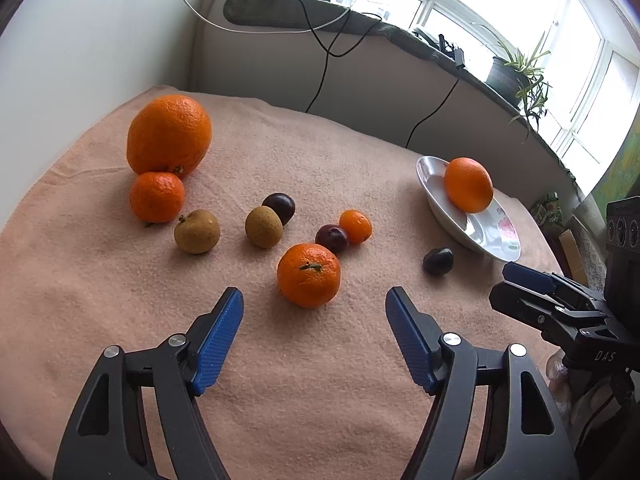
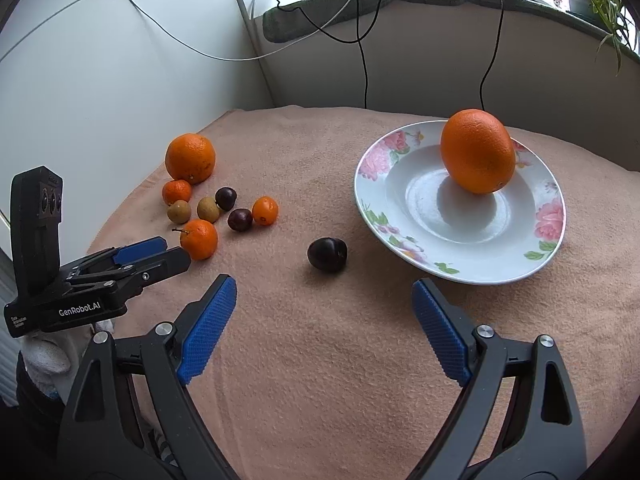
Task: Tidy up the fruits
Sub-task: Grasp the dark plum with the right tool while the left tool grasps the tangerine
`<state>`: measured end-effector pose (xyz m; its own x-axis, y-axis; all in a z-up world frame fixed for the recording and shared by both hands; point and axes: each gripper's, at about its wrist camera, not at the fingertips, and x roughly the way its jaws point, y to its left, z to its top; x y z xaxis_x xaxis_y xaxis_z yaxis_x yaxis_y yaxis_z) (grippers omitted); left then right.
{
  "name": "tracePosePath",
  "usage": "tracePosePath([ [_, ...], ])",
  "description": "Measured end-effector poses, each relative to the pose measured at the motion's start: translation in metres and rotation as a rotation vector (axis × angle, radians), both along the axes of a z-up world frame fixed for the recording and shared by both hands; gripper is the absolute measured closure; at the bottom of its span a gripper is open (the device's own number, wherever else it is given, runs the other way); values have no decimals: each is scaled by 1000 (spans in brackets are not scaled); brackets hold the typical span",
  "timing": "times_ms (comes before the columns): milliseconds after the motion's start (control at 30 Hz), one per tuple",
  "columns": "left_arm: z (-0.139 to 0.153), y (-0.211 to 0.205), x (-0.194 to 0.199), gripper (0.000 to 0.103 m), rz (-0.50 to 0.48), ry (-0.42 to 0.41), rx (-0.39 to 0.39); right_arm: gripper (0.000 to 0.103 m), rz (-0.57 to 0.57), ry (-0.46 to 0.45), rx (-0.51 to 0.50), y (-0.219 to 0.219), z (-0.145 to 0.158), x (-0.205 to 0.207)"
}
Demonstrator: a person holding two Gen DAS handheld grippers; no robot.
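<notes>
Nearest the lens, the left gripper (image 1: 315, 304) hangs over the peach cloth (image 1: 280, 380) on the tabletop, its fingers spread wide and holding nothing; a mandarin (image 1: 309, 275) sits just ahead of the gap, stem up, so it looks like the likely next pick. Far left, a big orange (image 1: 169, 134) leans its long axis up and to the right, touching a smaller mandarin (image 1: 157, 197) in front of it. Moving right come two brown fruits (image 1: 197, 231), two dark plums (image 1: 279, 208) and a small orange fruit (image 1: 355, 226), bunched loosely as unsorted stock. One lone plum (image 2: 327, 254) lies apart, between the cluster and the plate (image 2: 404, 200). That flowered plate holds a single orange (image 2: 477, 151), resting off-centre toward the far rim, long axis tilted up and left. The right gripper (image 2: 324, 306) hovers near the plate's near edge, fingers wide apart and empty. Sorting seems barely begun.
</notes>
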<state>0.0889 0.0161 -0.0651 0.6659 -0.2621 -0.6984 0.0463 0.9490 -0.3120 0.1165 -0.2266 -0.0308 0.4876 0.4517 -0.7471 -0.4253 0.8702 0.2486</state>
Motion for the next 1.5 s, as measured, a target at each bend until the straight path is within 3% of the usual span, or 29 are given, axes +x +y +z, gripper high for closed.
tracePosePath([
  [200,-4,2,6,39,-10,15,-29,21,25,19,-10,13,-7,4],
  [300,-6,2,8,46,-18,18,-27,32,36,30,-20,20,-11,8],
  [500,-9,3,13,50,-22,30,-28,44,38,43,-58,31,-19,16],
  [967,-11,4,22,60,-35,40,-16,51,8,42,-123,42,-32,32],
  [1500,-12,3,25,68,-33,25,9,73,-5,31,-144,44,-35,37],
])
